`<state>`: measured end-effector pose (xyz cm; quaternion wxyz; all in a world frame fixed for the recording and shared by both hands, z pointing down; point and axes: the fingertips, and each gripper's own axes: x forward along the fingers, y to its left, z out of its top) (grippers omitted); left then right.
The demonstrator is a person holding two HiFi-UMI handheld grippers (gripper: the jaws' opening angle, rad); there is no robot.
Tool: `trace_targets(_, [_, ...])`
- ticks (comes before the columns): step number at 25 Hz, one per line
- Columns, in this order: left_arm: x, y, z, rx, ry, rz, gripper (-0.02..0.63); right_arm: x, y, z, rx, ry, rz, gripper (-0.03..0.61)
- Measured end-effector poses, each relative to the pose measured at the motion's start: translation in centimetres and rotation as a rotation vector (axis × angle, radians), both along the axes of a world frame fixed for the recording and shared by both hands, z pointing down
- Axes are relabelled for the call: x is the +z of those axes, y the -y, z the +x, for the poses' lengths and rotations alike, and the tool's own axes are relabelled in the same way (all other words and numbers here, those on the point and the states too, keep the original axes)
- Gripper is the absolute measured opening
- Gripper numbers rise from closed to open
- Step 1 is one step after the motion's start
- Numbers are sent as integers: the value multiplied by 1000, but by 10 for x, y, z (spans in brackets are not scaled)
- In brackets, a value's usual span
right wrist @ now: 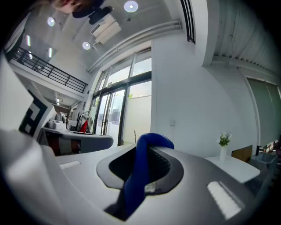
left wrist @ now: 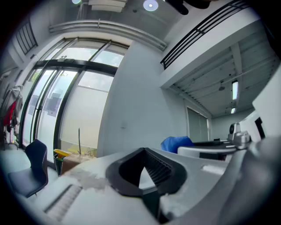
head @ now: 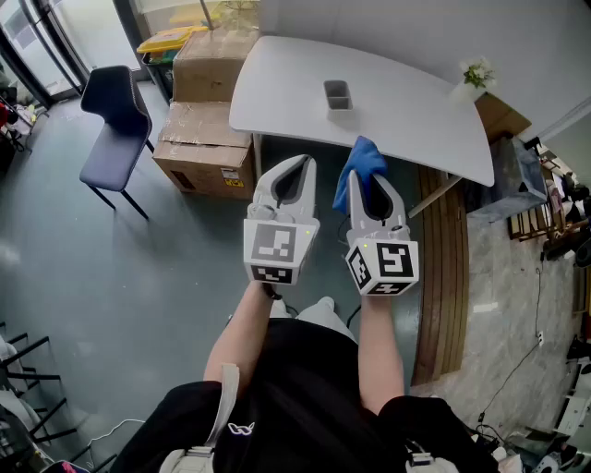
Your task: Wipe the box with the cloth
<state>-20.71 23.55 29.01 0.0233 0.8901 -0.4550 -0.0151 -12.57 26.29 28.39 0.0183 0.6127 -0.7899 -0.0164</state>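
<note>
So we hold the crumpled blue cloth (head: 360,163) clamped in our right gripper (head: 375,183), left gripper (head: 297,164) closed and empty, and next must reach the small grey box (head: 338,94) mid white table (head: 277,83).

Bright, even daylight from tall windows (right wrist: 116,114) (plus ceiling spots (right wrist: 131,6)); gripper views bulge, corners black.

The small grey rectangular plastic box (head: 338,94) sits on the white rounded table (head: 416,129), ahead of the right gripper (head: 372,180). The blue fabric cloth (head: 360,164) is between that gripper's jaws.

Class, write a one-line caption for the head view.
Right claw grips blue cloth, left claw shut and empty, grey box waiting on white table.
</note>
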Motion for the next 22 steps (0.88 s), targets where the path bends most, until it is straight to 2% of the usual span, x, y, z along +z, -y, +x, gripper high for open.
trace_targets(9, [-3, 14, -1, 4, -13, -10, 0, -5, 8, 2, 4, -3, 4, 52])
trace_targets(16, [2, 33, 6, 5, -8, -18, 0, -2, 27, 23, 30, -3, 2, 52])
trace_targets(22, [8, 69, 6, -19, 7, -18, 0, -2, 64, 50, 54, 12, 14, 52])
